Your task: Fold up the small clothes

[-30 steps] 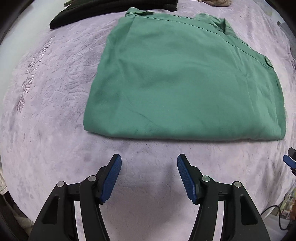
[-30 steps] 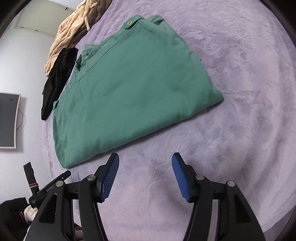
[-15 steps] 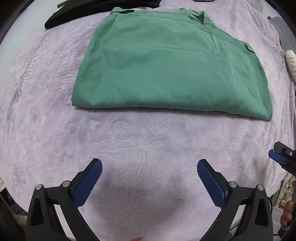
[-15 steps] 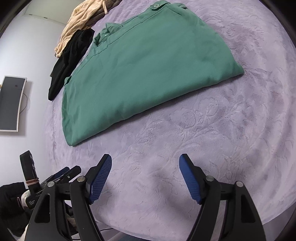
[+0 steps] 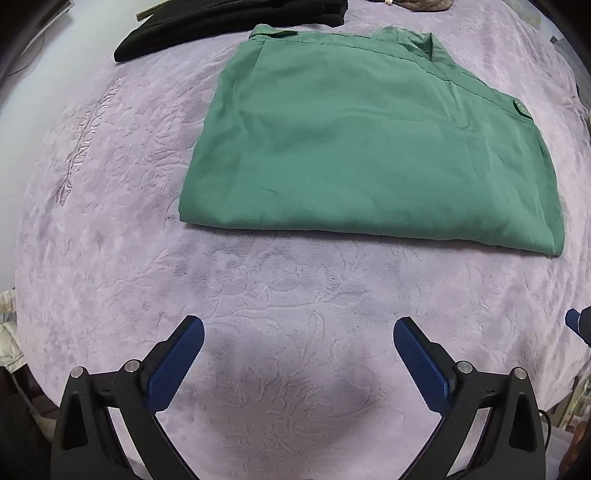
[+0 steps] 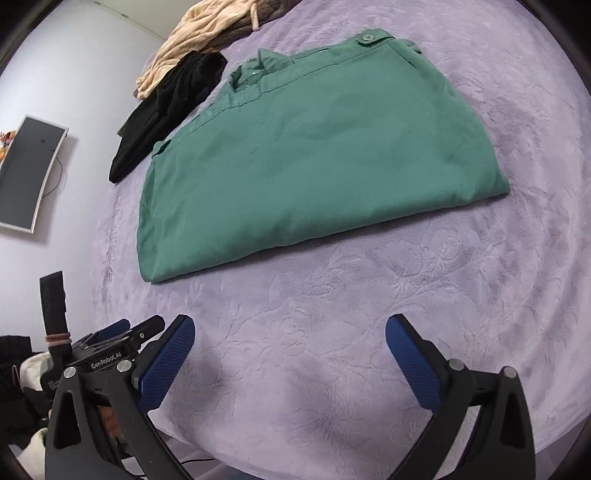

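Observation:
A green buttoned garment (image 5: 369, 147) lies folded flat into a rectangle on the lilac bedspread (image 5: 110, 258); it also shows in the right wrist view (image 6: 314, 158). My left gripper (image 5: 298, 332) is wide open and empty, hovering over bare bedspread short of the garment's near fold. My right gripper (image 6: 290, 330) is also wide open and empty, set back from the garment near the bed's front edge. The left gripper shows at the lower left of the right wrist view (image 6: 110, 347).
A black garment (image 5: 229, 22) lies behind the green one, also in the right wrist view (image 6: 170, 107). A beige garment (image 6: 199, 40) is heaped at the far edge. A wall panel (image 6: 29, 173) hangs on the left. The bed's front edge is close below both grippers.
Both grippers' jaws have opened from about half open to wide open and have drawn back from the green garment. The garment has stayed flat.

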`<action>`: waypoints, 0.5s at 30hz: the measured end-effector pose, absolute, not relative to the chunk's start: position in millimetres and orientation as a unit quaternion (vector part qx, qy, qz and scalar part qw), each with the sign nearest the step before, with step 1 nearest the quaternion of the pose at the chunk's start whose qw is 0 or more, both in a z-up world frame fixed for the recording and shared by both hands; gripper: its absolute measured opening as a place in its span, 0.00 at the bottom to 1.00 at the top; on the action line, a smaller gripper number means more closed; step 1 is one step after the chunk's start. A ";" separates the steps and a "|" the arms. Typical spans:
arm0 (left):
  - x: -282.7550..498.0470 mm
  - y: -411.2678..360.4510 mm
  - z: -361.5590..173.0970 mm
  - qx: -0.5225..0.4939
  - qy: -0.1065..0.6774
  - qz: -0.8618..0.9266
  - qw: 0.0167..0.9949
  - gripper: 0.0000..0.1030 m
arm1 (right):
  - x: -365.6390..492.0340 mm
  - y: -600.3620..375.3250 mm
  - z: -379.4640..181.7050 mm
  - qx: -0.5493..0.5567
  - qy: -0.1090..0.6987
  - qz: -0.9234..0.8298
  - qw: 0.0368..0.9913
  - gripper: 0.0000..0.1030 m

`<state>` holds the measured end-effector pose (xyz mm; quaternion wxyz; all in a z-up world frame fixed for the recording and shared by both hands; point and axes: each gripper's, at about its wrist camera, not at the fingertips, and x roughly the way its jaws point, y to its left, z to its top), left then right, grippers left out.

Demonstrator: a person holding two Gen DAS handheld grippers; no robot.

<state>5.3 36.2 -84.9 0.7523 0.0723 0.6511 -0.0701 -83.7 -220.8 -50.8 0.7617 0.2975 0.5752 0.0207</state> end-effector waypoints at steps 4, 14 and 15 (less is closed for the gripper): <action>3.3 36.8 -91.5 0.065 0.659 -0.083 0.745 1.00 | -79.5 -211.5 -53.3 0.300 0.589 0.033 0.750 1.00; 2.7 54.7 -96.5 0.019 0.666 -0.091 0.740 1.00 | -80.8 -210.4 -69.6 0.336 0.618 0.023 0.711 1.00; 2.0 56.9 -97.1 0.017 0.666 -0.091 0.740 1.00 | -81.3 -209.6 -70.1 0.337 0.620 0.022 0.708 1.00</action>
